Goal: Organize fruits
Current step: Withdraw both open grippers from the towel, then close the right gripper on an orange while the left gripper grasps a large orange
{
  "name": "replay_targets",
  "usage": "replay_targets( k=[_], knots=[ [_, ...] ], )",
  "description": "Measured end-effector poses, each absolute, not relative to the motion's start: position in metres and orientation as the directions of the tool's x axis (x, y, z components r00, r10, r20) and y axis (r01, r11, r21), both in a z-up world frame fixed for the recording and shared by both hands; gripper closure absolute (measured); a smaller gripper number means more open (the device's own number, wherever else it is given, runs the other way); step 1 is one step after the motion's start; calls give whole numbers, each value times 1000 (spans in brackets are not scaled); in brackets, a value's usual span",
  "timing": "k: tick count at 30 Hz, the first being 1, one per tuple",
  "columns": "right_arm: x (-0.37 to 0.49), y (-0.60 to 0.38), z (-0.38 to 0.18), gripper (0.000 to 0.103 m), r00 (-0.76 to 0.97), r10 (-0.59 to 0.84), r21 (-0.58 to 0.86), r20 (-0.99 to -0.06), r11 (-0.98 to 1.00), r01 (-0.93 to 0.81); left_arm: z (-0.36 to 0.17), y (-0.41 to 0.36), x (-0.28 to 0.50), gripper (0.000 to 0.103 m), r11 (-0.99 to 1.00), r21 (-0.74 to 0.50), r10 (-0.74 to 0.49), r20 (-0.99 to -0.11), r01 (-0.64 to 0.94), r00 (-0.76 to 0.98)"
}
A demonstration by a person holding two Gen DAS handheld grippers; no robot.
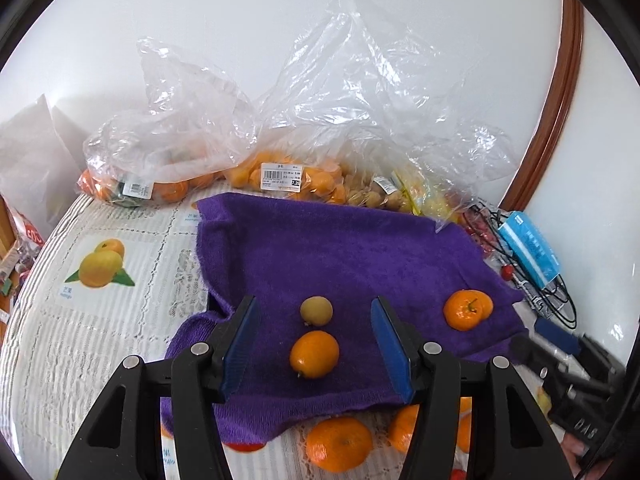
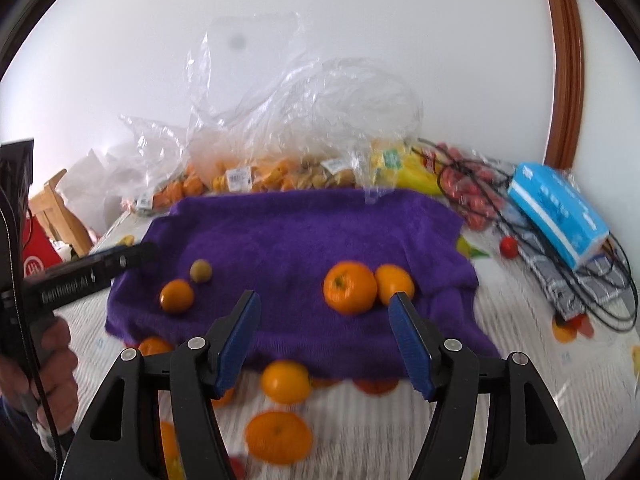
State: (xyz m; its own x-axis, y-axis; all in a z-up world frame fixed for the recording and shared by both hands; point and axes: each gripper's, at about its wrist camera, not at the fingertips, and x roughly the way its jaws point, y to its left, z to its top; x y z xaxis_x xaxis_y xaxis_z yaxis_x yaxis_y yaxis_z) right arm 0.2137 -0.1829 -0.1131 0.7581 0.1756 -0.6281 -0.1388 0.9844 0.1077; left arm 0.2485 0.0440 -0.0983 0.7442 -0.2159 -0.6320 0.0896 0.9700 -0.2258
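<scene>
White wall (image 1: 280, 20), purple towel (image 1: 340, 248) on patterned tablecloth (image 1: 100, 340).

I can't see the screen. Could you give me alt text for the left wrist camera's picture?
An open two-finger left gripper hovers over a purple towel, with a small orange citrus fruit and a yellowish-green fruit lying between its blue fingers. A mandarin sits to the right; clear fruit bags stand behind.

Towel (image 1: 340, 248) on table (image 1: 132, 332); longan (image 1: 316, 311) behind kumquat (image 1: 314, 354); tangerine (image 1: 468, 309) right; bags (image 1: 304, 128) behind towel.
</scene>
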Motion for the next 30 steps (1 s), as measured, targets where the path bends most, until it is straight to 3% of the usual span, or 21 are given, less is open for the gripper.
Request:
replay_targets(
  k=[13,14,15,16,30],
  knots=[
    [178,-175,-162,37,642,275,218,-715,961,-169,-113,70,199,46,971,-237,-196,-682,41,705],
    [177,-173,-166,42,634,281,223,-721,960,-172,-113,71,194,46,968,-246,-203,-679,42,705],
    [176,-172,-170,56,627,288,226,-724,958,-178,-112,71,191,46,967,-252,-211,-679,46,703],
    [175,-170,-174,59,617,296,229,-729,955,-187,-113,71,187,45,964,-260,-225,-682,56,696],
    [149,-218,-163,59,691,163,154,-704,985,-75,-145,34,190,45,974,-207,-214,-741,86,637]
  ],
)
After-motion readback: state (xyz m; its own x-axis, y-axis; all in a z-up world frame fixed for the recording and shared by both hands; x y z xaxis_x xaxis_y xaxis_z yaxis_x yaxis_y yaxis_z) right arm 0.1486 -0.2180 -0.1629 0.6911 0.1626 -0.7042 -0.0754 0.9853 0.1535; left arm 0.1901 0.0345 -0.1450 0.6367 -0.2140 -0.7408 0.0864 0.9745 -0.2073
